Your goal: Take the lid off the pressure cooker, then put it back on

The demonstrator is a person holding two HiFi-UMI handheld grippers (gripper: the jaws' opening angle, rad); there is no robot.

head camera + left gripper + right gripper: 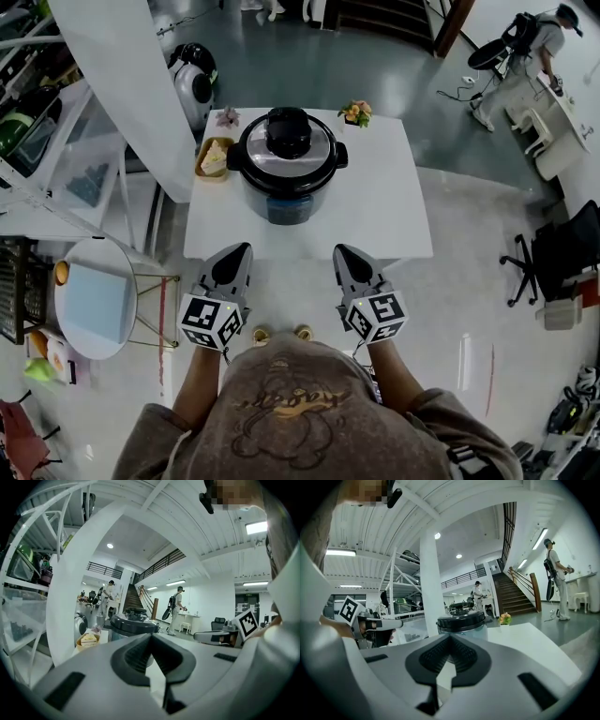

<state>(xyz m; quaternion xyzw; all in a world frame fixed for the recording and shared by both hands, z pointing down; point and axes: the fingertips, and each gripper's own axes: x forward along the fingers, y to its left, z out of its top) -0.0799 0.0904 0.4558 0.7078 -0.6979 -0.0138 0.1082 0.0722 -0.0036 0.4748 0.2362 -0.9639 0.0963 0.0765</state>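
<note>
Two tools are held side by side at the near edge of a white desk [394, 220]: the left tongs [240, 253] and the right tongs [345, 253]. Each is clenched, with nothing between its jaws. The pressure cooker [286, 183] stands at the far middle of the desk, well apart from both. Its lid [287, 148] is seated on top, so the contents are hidden. Just left of it, a small tan dish [201, 169] holds a pale wedge of food [215, 157]. A flower ornament [356, 112] sits near the far edge, right of the cooker.
</note>
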